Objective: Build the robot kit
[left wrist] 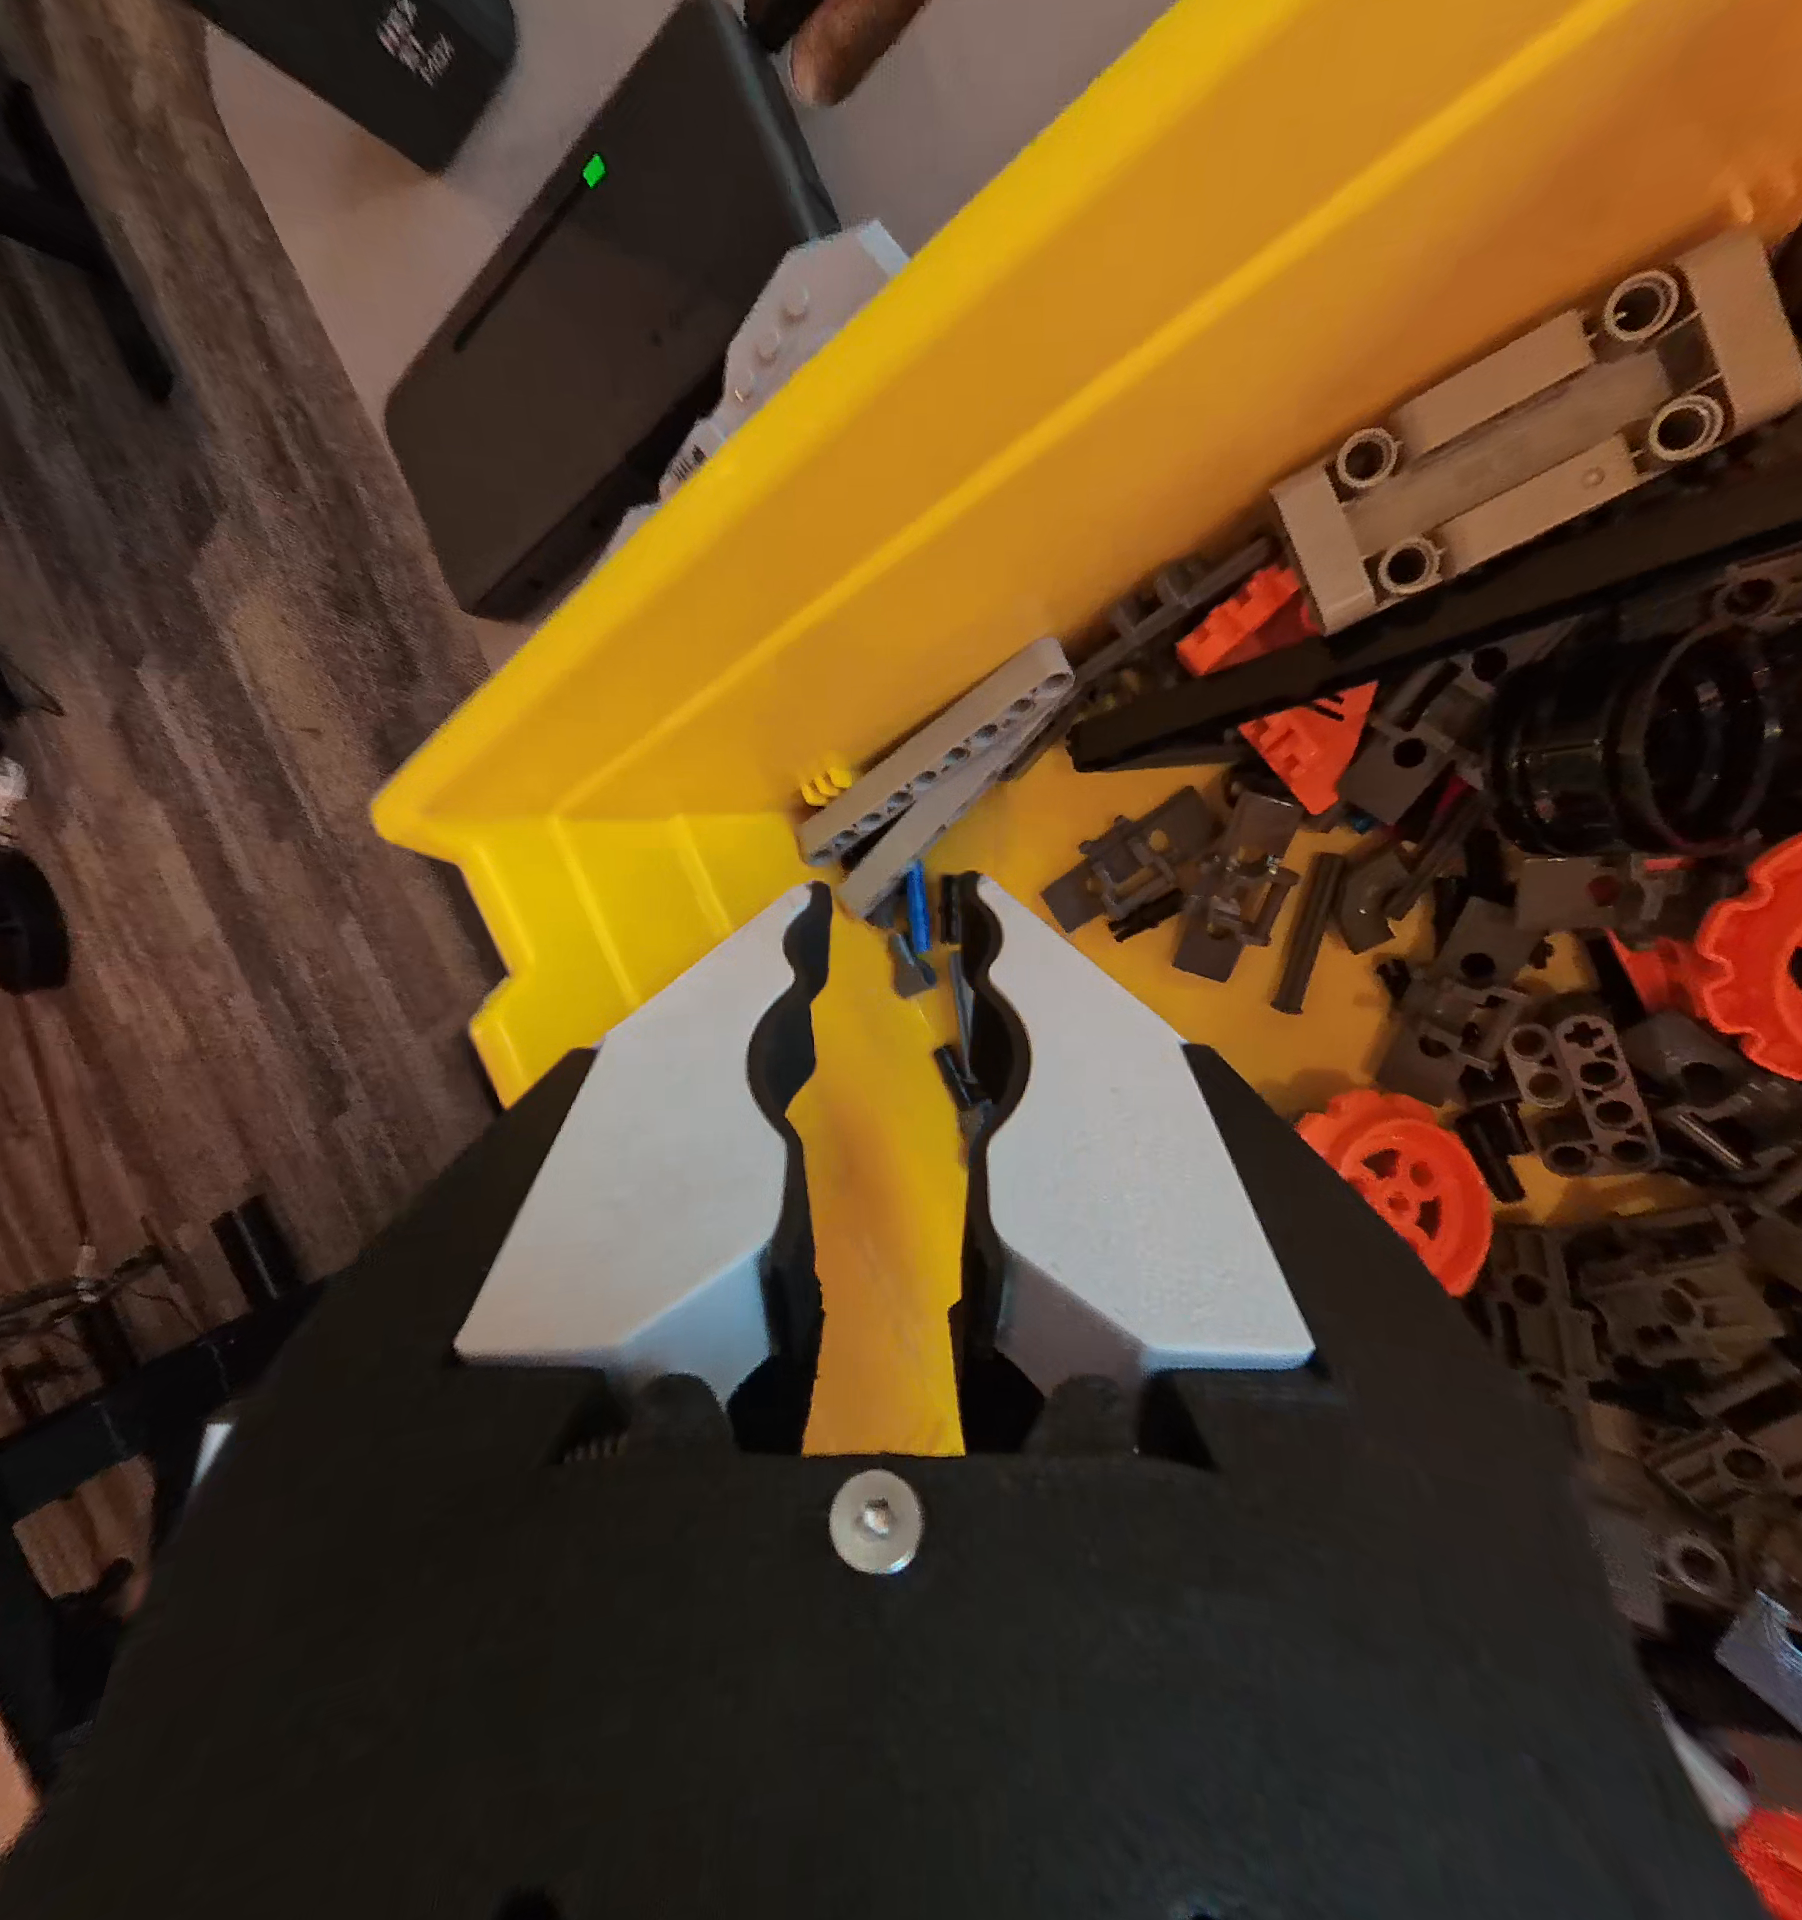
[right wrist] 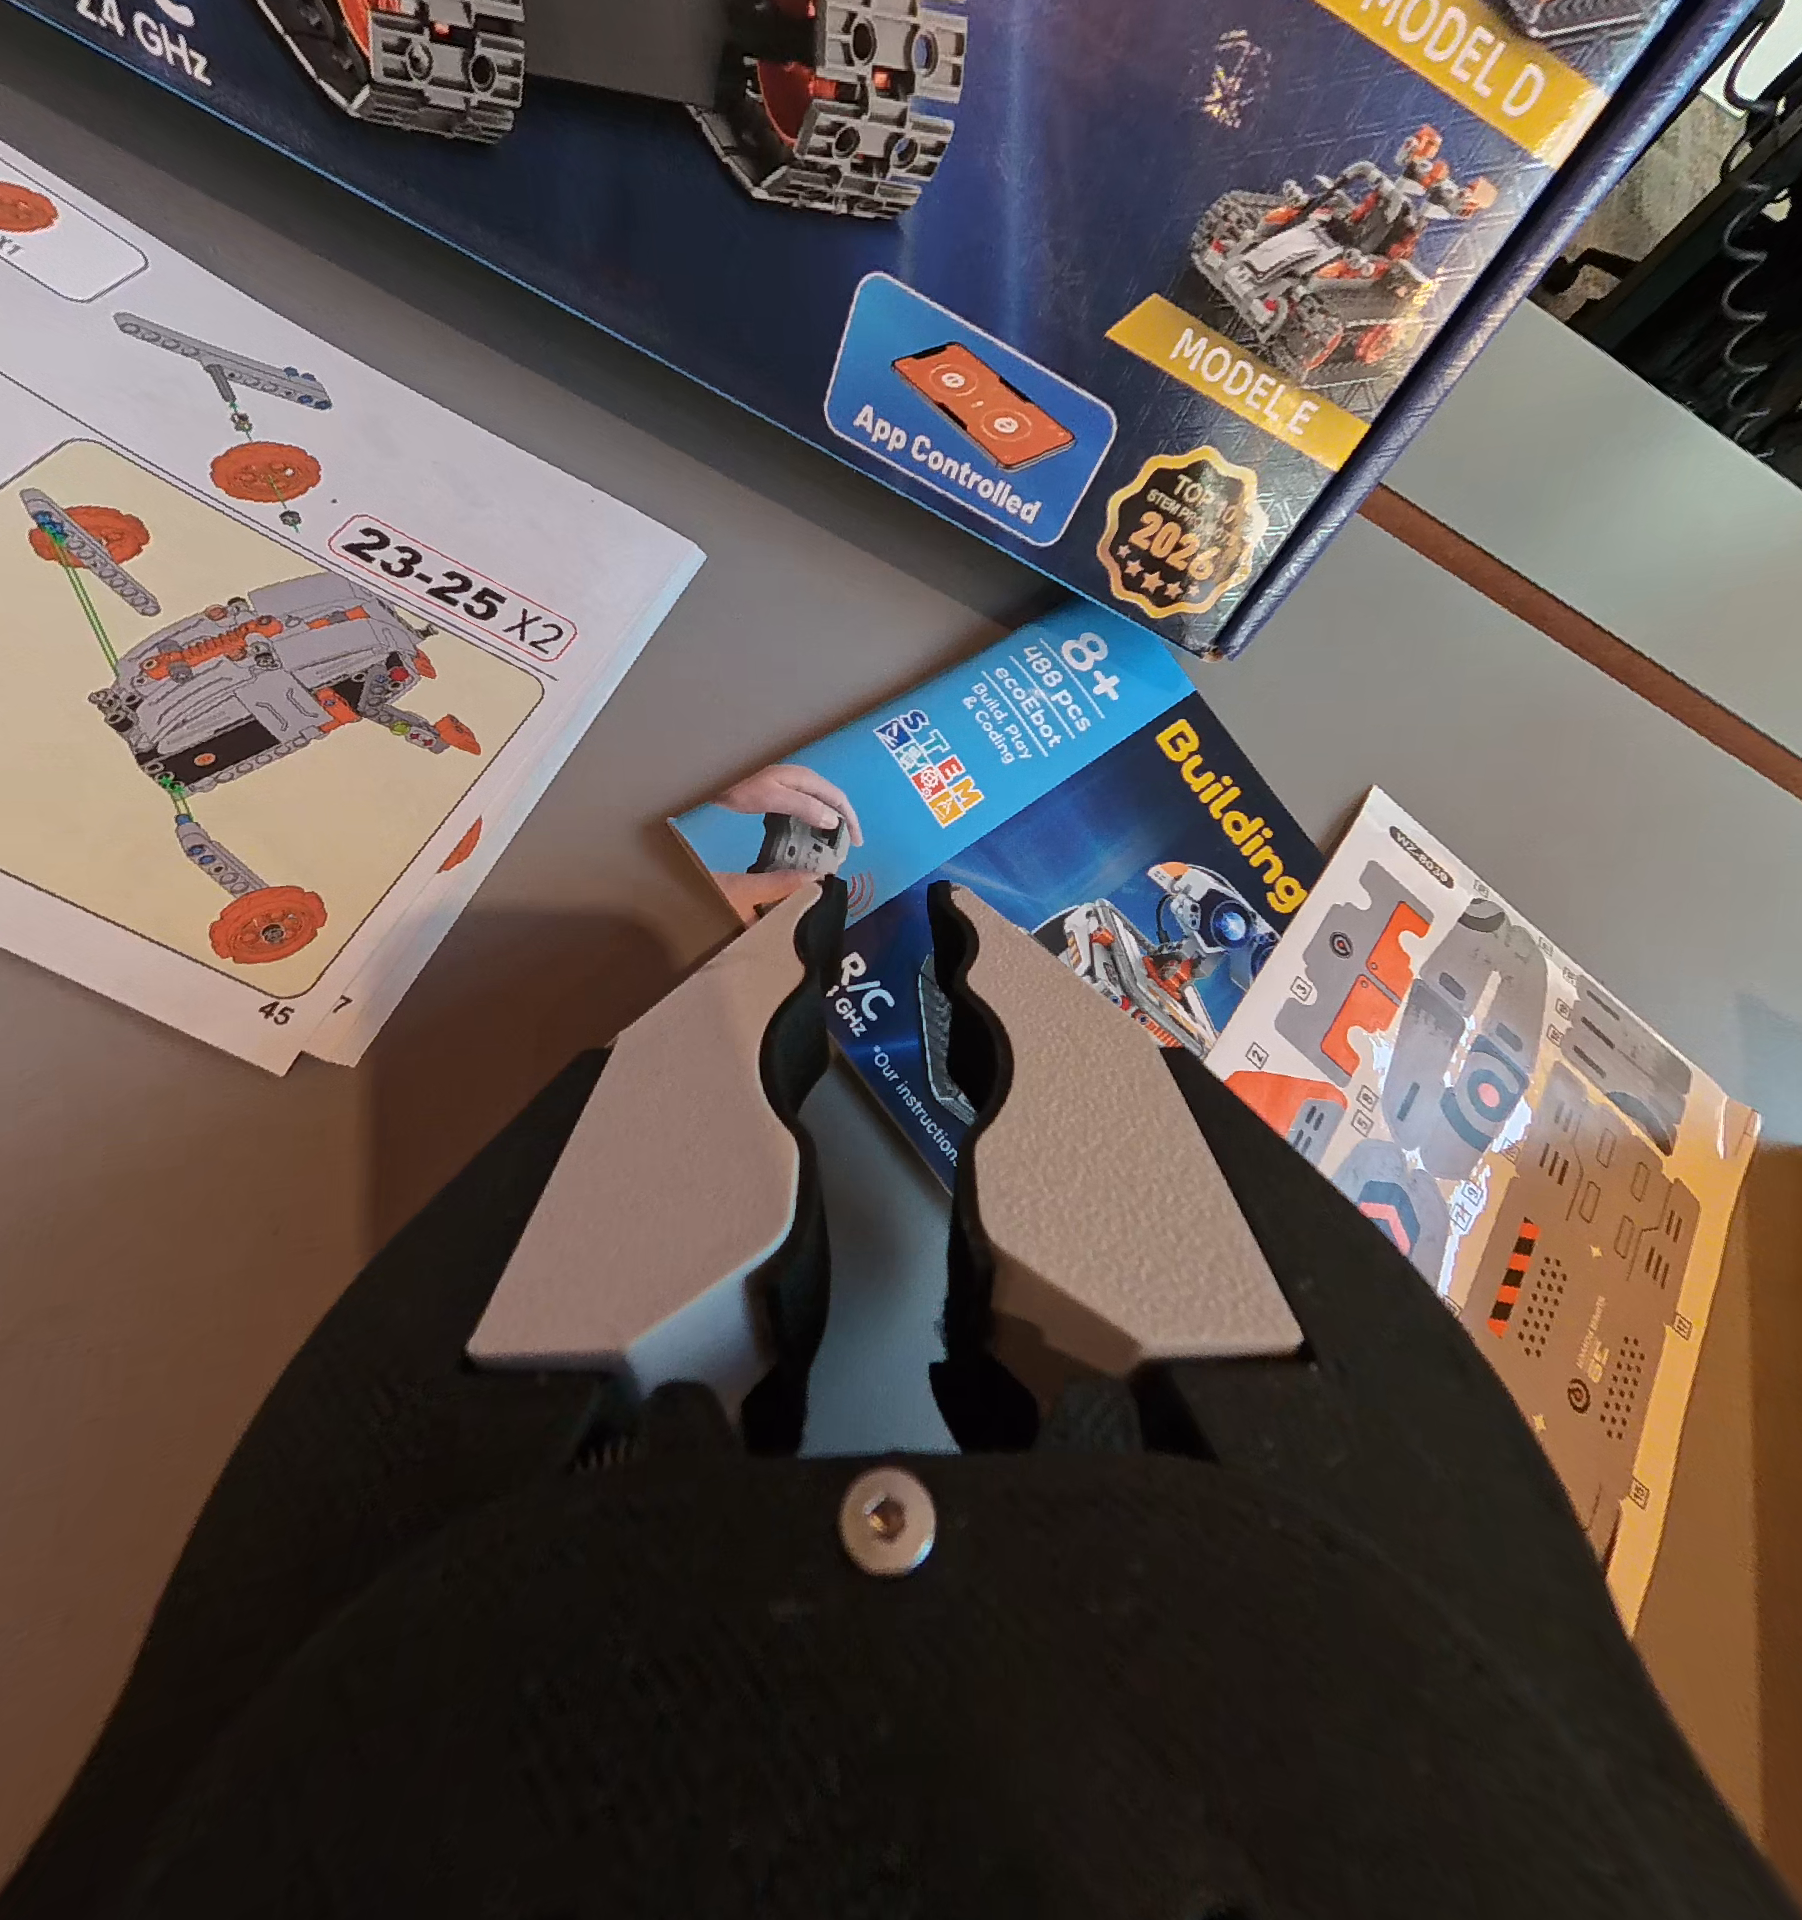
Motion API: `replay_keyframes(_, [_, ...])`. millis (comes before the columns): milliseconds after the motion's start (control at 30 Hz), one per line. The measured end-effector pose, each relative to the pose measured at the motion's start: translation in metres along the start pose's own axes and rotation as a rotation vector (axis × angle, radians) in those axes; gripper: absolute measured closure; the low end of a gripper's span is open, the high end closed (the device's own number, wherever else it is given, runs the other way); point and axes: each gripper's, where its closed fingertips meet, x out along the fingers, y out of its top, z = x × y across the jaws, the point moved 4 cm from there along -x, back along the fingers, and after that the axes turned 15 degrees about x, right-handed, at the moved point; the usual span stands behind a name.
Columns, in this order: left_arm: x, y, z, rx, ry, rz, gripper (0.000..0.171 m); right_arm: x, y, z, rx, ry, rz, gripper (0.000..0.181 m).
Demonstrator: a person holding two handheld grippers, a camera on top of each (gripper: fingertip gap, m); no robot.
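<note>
My left gripper point(left wrist: 897, 894) is open and low inside a yellow bin point(left wrist: 980, 416), near its corner. A small blue pin point(left wrist: 916, 899) and some black pins point(left wrist: 954, 1070) lie on the bin floor between and beside its fingertips. Two grey hole beams point(left wrist: 938, 769) lean against the bin wall just beyond the tips. My right gripper point(right wrist: 884, 891) is open and empty above a grey table point(right wrist: 149, 1195). Its tips are over the edge of a blue booklet point(right wrist: 1032, 790).
The bin holds a large grey block point(left wrist: 1541, 436), orange wheels point(left wrist: 1406, 1184), a black ring point(left wrist: 1645, 727) and several dark parts. A black device with a green light point(left wrist: 606, 343) sits outside it. An open instruction manual point(right wrist: 253, 644), a blue box point(right wrist: 876, 260) and a sticker sheet point(right wrist: 1499, 1143) surround the booklet. Spacing between my two grippers at the tips: around 65 centimeters. My left tips are roughly 4 centimeters from the small blue pin point(left wrist: 916, 899).
</note>
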Motion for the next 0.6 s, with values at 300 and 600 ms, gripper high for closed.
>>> replay_keyframes(300, [-0.004, 0.006, -0.004, 0.063, 0.106, 0.049, 0.137, 0.000, 0.000, 0.000, 0.003, 0.002, -0.001, 0.166])
replay_keyframes(600, [-0.047, 0.002, -0.017, 0.154, 0.164, 0.167, 0.148, -0.001, -0.001, -0.001, -0.004, -0.003, 0.001, 0.166])
